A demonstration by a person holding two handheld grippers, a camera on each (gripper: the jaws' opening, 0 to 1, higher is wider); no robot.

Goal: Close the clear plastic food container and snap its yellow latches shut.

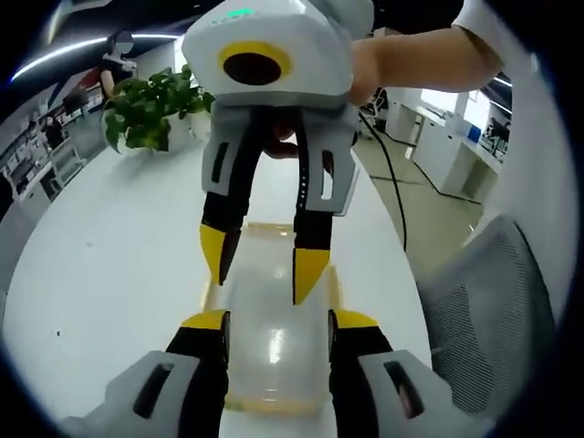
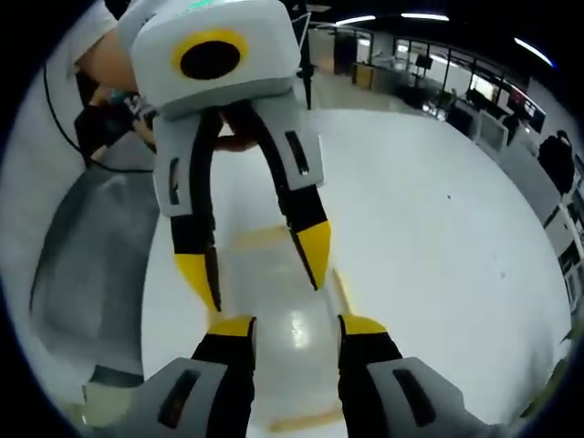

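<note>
While both claws meet over the white surface (image 1: 109, 274), the left claw (image 1: 278, 321) and right claw (image 2: 297, 327) stand spread astride the container (image 1: 274, 338), probably steadying opposite ends so its latches (image 1: 339, 290) can be pressed; a plant (image 1: 151, 109) sits beyond.

The food container (image 1: 274, 338) looks like clear, glossy plastic with yellow trim; the table (image 1: 119, 265) is smooth, matt white; the chair (image 1: 488, 310) back is grey mesh.

Both grippers, left (image 1: 277, 326) and right (image 2: 297, 329), have white bodies, black jaws, yellow tips, and seemingly a black cable (image 1: 391, 173).
</note>
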